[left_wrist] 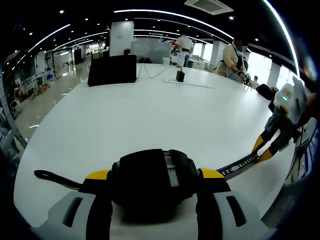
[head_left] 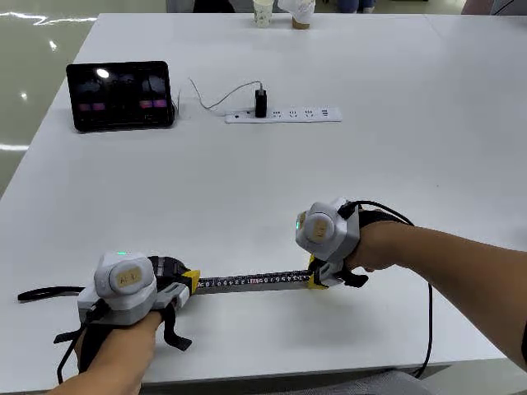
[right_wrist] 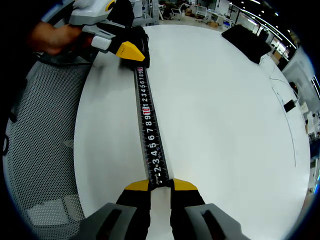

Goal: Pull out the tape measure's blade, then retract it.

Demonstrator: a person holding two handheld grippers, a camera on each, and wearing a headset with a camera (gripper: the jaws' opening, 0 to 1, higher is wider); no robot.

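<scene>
The black tape measure case (left_wrist: 152, 180) rests on the white table, and my left gripper (left_wrist: 155, 175) is shut on it, yellow pads on both sides. In the head view the case (head_left: 169, 271) is at the lower left under the left gripper (head_left: 177, 284). The blade (head_left: 251, 281) runs out to the right, flat along the table. My right gripper (head_left: 317, 280) is shut on the blade's end. In the right gripper view the numbered blade (right_wrist: 148, 125) stretches from my right gripper (right_wrist: 161, 186) up to the case (right_wrist: 131, 37). A black wrist strap (head_left: 49, 292) trails left of the case.
A black tablet (head_left: 120, 95) stands at the back left. A white power strip (head_left: 284, 115) with a black plug and cable lies mid-back. Cups (head_left: 280, 12) sit at the far edge. The table's near edge (head_left: 329, 370) runs just below both hands. People stand beyond the table (left_wrist: 235, 57).
</scene>
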